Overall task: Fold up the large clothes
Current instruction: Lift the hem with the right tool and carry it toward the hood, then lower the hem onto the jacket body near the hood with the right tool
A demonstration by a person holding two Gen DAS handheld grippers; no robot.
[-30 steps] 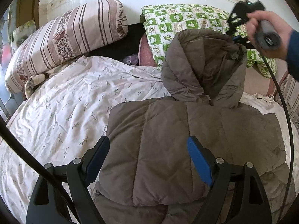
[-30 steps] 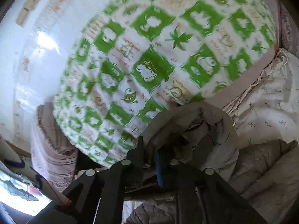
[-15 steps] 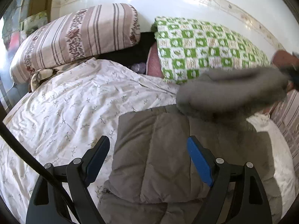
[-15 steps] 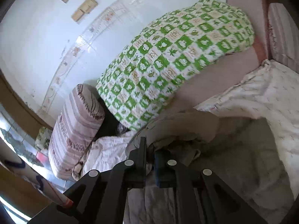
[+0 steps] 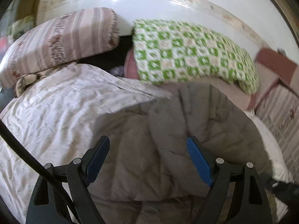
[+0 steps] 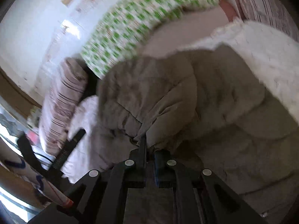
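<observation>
A grey-brown padded jacket [image 5: 149,149] lies on the bed, its hood [image 5: 211,119] folded down over the back. My left gripper [image 5: 149,149] is open and empty, hovering just above the jacket's middle. My right gripper [image 6: 149,145] is shut on the hood's edge [image 6: 143,130], held low over the jacket body [image 6: 233,130]. The right gripper shows only as a dark blur at the lower right of the left wrist view [image 5: 286,188].
A white floral quilt [image 5: 56,112] covers the bed. A striped pillow [image 5: 61,39] and a green checked pillow [image 5: 186,52] lie against the white wall. A striped cushion [image 5: 280,112] is at the right edge. A black cable [image 5: 24,155] crosses the left.
My right gripper has pulled the hood from upright by the green pillow down toward me and over the jacket's back. The left gripper stayed open over the jacket, tilting slightly.
</observation>
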